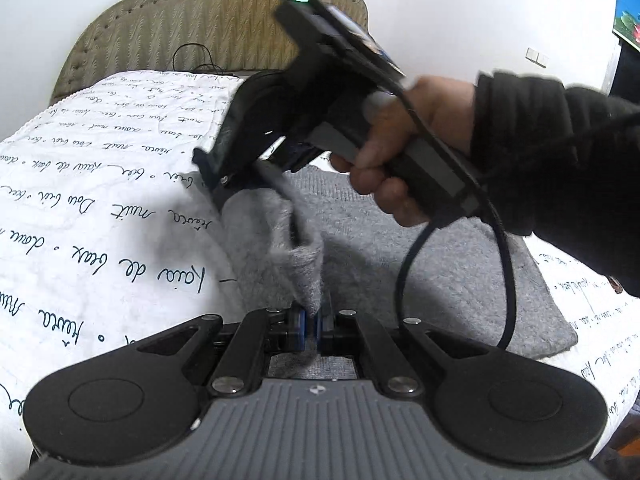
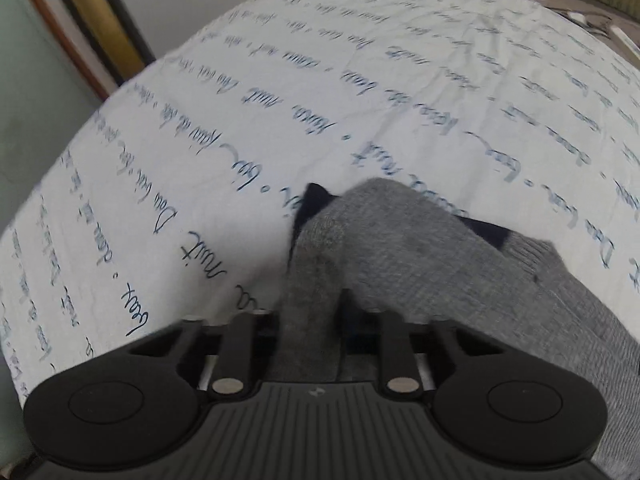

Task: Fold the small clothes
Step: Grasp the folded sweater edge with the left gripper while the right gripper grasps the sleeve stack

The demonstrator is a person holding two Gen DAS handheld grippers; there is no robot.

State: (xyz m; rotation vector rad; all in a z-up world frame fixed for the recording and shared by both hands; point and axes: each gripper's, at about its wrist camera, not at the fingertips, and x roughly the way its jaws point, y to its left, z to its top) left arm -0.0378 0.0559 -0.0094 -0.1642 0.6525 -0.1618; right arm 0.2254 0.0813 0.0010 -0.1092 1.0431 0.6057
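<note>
Both hand-held grippers, left (image 1: 310, 322) and right (image 2: 310, 312), had clamped the grey knit garment (image 1: 400, 248); soft, limp, light, it seemed best pinched at edges.

My right claw (image 1: 296, 236) and its cable (image 1: 508, 264) block the middle of the left wrist view; the bed (image 1: 100, 208) lies open at left. The headboard (image 1: 168, 28) bounds the top.

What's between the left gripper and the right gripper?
A raised fold of the grey knit garment spans from the left gripper to the right gripper, seen in the left wrist view.
</note>
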